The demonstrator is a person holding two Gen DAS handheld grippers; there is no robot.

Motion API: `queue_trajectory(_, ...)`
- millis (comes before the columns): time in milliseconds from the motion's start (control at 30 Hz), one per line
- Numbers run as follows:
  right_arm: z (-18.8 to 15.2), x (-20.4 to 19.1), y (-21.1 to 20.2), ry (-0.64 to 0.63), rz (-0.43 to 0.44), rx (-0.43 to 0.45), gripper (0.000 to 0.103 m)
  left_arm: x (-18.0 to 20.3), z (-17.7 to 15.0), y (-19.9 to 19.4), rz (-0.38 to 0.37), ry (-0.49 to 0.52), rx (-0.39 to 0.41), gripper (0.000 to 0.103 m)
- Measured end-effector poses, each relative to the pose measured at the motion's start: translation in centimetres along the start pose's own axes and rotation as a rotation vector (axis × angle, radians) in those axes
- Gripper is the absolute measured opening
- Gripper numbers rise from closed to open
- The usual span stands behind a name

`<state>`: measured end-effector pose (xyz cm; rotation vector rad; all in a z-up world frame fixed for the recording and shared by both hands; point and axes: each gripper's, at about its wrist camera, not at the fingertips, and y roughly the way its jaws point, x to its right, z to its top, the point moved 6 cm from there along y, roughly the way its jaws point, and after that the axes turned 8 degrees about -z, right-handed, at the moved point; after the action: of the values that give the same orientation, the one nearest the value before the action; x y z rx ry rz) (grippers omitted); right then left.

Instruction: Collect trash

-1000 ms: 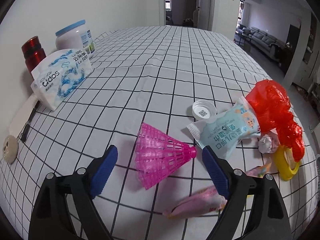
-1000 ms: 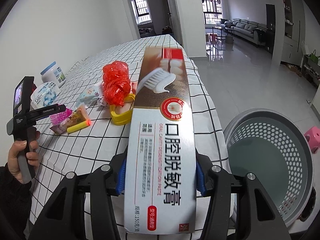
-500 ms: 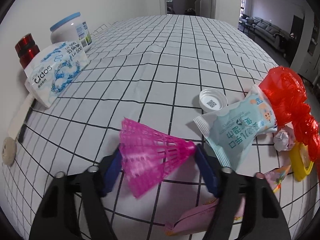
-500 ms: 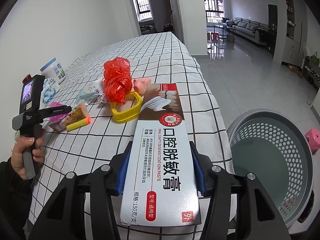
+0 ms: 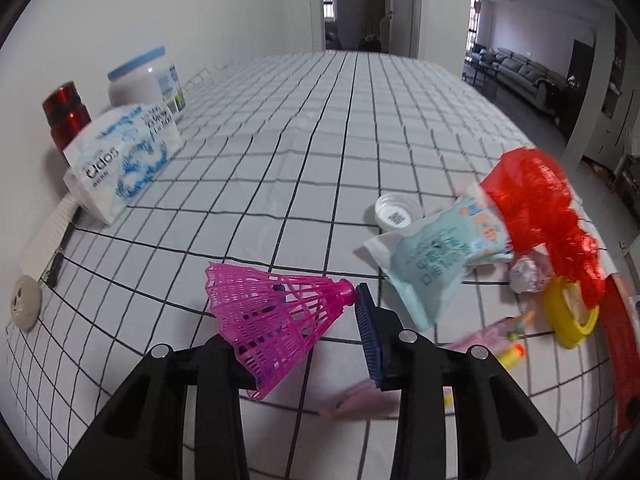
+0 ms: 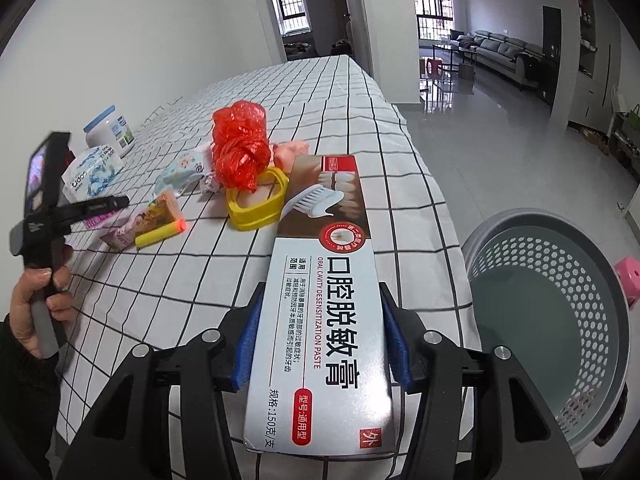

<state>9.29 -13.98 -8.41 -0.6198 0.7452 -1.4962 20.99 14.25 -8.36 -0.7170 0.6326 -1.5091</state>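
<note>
While I hold the right fingers (image 6: pixel 322 344) clamped on the toothpaste box (image 6: pixel 320 316), its far end reaches over the counter (image 6: pixel 340 120) edge, and the basket (image 6: pixel 552 320) sits on open floor just right of that edge. Wide floor beyond; far half of the counter bare.

Left fingers (image 5: pixel 296 320) closing, with the shuttlecock (image 5: pixel 272 312) between them: its cork tip is at the right pad, its skirt against the left one, and it is raised off the cloth. I cannot tell whether the squeeze is firm yet.

Around it: blue pouch (image 5: pixel 436 256) just right of the tip, cap (image 5: pixel 394 212) behind that, red bag (image 5: pixel 548 216) on the pouch's far end, crumpled paper (image 5: pixel 524 276), yellow ring (image 5: pixel 572 316), pink wrapper (image 5: pixel 360 400) under my right pad, foam dart (image 5: pixel 512 354) beside it. Along the wall: tissue pack (image 5: pixel 120 160), white jar (image 5: pixel 144 84), red can (image 5: pixel 66 112).

Since a second ago: left fingers were wide apart with the shuttlecock lying flat on the cloth between them; now they have drawn in around it and it has come up. Right box has tipped from steep to lower over the counter.
</note>
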Motion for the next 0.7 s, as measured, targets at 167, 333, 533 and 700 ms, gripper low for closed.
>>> queue_trajectory(167, -0.7, -0.1, 0.1, -0.009, -0.003, -0.015, 0.052, 0.8, -0.1, -1.5, -0.034, 0.004, 0.016, 0.016)
queue_trajectory(333, -0.9, 0.0, 0.1, -0.009, -0.005, -0.017, 0.052, 0.7, -0.5, -1.6, -0.038, 0.001, 0.014, 0.016)
queue_trajectory(533, -0.9, -0.2, 0.1, -0.021, -0.010, -0.019, 0.053, -0.2, -0.8, -1.7, -0.039, -0.010, 0.010, 0.016)
queue_trajectory(700, -0.6, -0.3, 0.0, -0.032, -0.018, -0.007, 0.063, -0.9, -1.1, -1.7, -0.038, -0.018, 0.006, 0.016)
